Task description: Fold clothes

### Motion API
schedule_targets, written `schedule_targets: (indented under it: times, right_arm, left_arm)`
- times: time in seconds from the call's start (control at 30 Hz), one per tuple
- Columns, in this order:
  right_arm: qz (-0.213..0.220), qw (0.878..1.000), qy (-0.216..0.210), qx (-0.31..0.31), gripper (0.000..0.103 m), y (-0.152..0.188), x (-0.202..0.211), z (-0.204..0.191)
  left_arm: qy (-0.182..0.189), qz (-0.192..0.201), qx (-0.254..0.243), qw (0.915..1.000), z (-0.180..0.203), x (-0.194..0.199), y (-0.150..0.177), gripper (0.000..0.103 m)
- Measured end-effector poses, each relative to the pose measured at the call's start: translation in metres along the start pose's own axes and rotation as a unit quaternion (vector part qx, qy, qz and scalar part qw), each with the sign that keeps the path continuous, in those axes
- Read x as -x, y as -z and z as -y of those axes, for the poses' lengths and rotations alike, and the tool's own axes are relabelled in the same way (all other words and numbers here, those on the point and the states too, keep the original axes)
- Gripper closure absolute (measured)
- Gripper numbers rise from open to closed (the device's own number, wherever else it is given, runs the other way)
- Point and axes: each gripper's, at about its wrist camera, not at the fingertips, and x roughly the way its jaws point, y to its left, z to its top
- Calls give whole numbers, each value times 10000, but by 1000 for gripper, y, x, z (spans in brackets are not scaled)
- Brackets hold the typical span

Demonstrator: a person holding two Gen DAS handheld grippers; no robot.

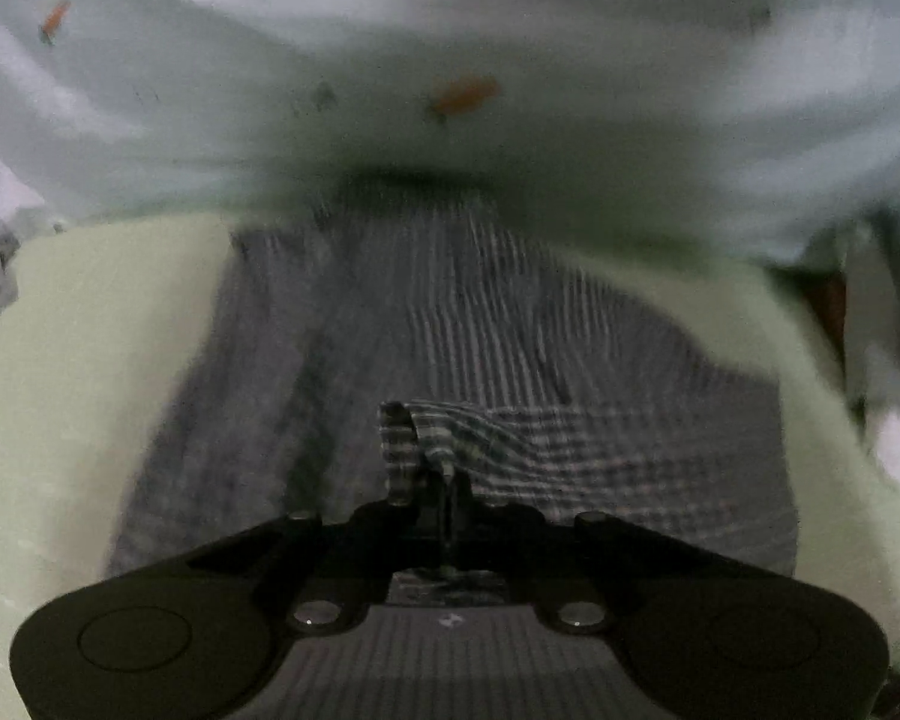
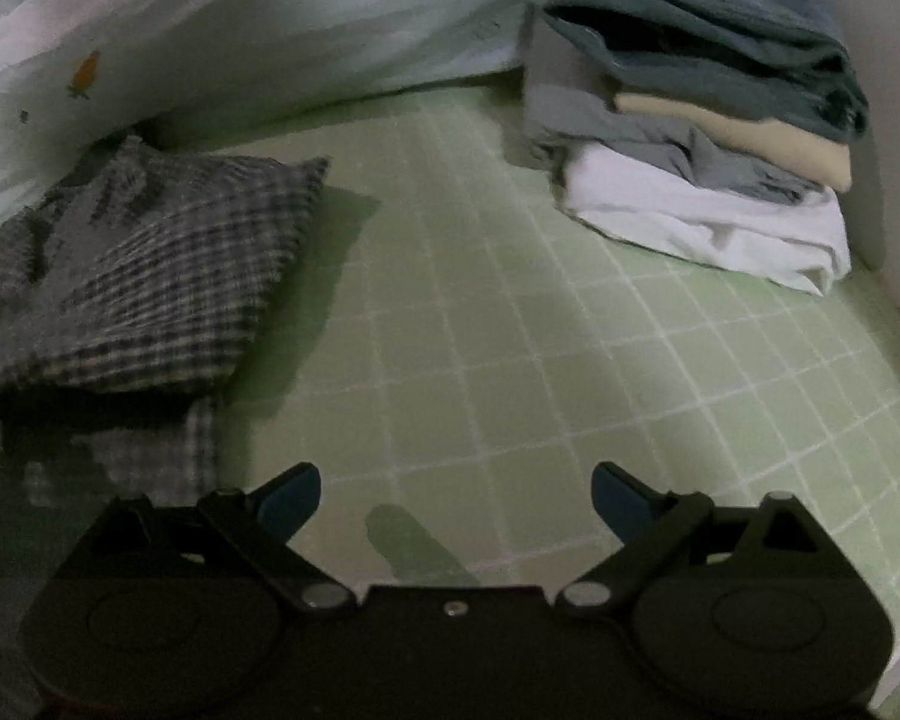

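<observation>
Folding is partway: four garments sit stacked (image 2: pixel 702 120); left gripper (image 1: pixel 444 480) pinches the checked cloth (image 1: pixel 510 360) mid-fold, right gripper (image 2: pixel 456 498) gapes empty.

Green grid-lined bed sheet (image 2: pixel 510 324) under checked garment (image 2: pixel 150 276), folded stack (image 2: pixel 708 138), perhaps quilt (image 2: pixel 240 18).

The left gripper (image 1: pixel 444 480) is angled downward with its fingers (image 1: pixel 459 495) pressed together, a fold of checked cloth (image 1: pixel 450 438) pinched between them. The right gripper (image 2: pixel 456 498) also tilts downward, its blue-tipped fingers (image 2: pixel 288 495) spread wide and holding nothing.
</observation>
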Motion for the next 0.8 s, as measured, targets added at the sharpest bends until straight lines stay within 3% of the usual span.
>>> schedule_targets:
  times: [0.13, 0.37, 0.5, 0.53, 0.57, 0.6, 0.63, 0.67, 0.7, 0.8]
  right_arm:
    - [133, 9999, -24, -71, 5, -9, 8, -38]
    - [404, 9992, 59, 49, 5, -15, 29, -131]
    - [419, 9988, 252, -10, 5, -10, 35, -174]
    - [410, 9987, 305, 2, 5, -8, 36, -183]
    - [396, 9986, 357, 29, 5, -6, 37, -190]
    - [380, 9985, 384, 24, 5, -4, 39, -195]
    - [362, 9986, 391, -5, 5, -2, 42, -199]
    - [346, 9987, 380, -31, 3, 0, 44, -201]
    - [341, 9987, 384, -48, 1, 2, 47, -202]
    - [351, 9986, 393, -75, 0, 10, 54, -202]
  left_arm:
    - [-55, 432, 391, 9983, -56, 17, -38, 102]
    - [-473, 1181, 1034, 9865, -206, 30, -101, 102]
    - [-832, 1146, 1214, 9824, -283, 9, -115, 99]
    - [-907, 1043, 1189, 9832, -297, 2, -116, 95]
    - [-993, 915, 1148, 9842, -303, -3, -112, 85]
    - [-1078, 786, 1107, 9849, -309, -8, -107, 67]
    - [-1163, 657, 1066, 9853, -314, -13, -103, 56]
    - [-1226, 544, 1034, 9856, -320, -17, -97, 34]
    - [-1170, 500, 1040, 9864, -320, -16, -88, 22]
    - [-844, 191, 981, 9914, -310, -13, -60, 21]
